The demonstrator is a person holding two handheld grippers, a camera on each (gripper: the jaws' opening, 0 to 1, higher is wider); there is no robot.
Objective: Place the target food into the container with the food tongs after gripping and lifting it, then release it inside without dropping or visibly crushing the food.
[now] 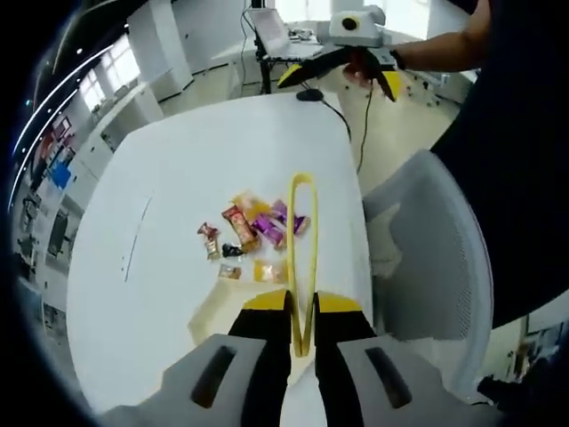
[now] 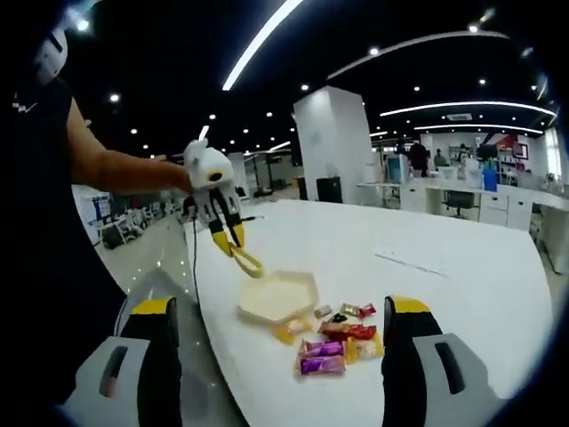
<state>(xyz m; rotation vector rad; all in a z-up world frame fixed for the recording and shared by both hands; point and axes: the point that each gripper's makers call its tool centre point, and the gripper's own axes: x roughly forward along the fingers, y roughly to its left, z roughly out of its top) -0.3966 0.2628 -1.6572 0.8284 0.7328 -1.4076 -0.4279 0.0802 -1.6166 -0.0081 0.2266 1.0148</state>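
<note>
Left gripper (image 1: pixel 302 334), jaws clamped on yellow food tongs (image 1: pixel 304 258), hangs above white table (image 1: pixel 178 178), tips aimed at wrapped snacks (image 1: pixel 253 233) just ahead, prob. lining up a pick. Right gripper (image 2: pixel 276 342), jaws wide apart w/ nothing held, waits w/ snacks and cream hexagonal container (image 2: pixel 277 296) just beyond it; container looks empty.

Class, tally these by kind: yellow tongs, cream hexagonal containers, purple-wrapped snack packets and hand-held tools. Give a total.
Yellow plastic food tongs: 1
Cream hexagonal container: 1
Purple-wrapped snack packets: 2
Hand-held tools: 2, the left tool and the right tool
Total: 6
</note>
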